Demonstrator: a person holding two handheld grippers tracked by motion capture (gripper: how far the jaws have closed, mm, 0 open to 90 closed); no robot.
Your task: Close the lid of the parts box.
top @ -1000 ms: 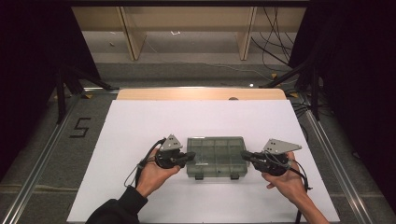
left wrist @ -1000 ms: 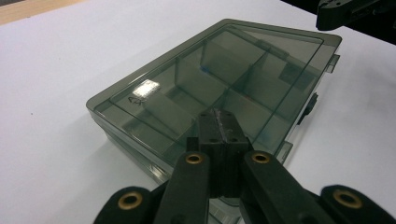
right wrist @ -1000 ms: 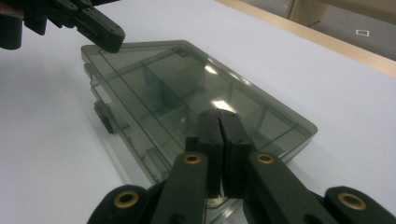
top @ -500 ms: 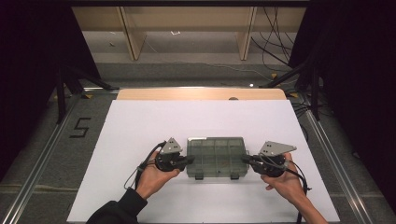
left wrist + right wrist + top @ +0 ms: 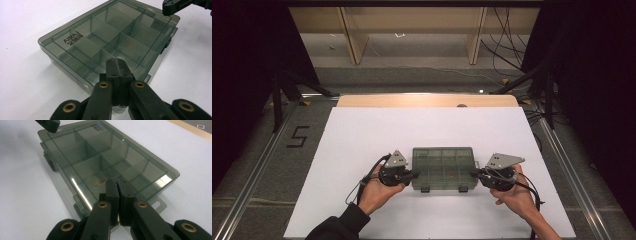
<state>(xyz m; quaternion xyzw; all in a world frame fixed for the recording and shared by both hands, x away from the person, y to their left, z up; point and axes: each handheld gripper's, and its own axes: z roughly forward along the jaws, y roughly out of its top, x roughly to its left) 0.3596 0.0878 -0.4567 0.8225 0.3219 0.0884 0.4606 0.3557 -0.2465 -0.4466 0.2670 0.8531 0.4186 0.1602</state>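
A smoky see-through compartment box (image 5: 444,167) lies with its lid closed on the white table (image 5: 362,135). My left gripper (image 5: 414,174) points at its left end and my right gripper (image 5: 473,172) at its right end. In the left gripper view the two black jaws are pressed together, the left gripper (image 5: 117,62) lying over the near edge of the box (image 5: 107,37). In the right gripper view the right gripper (image 5: 117,182) is likewise shut with nothing between the jaws, over the lid of the box (image 5: 105,152). A small red and yellow bit (image 5: 99,182) lies in one compartment.
Two latches (image 5: 444,189) sit on the box's front side. A wooden strip (image 5: 427,101) borders the table's far edge, with metal rails (image 5: 267,150) along both sides. The person's hands (image 5: 377,192) rest on the table near its front edge.
My right gripper has drifted slightly toward the box's right end. The box and my left gripper have kept still.
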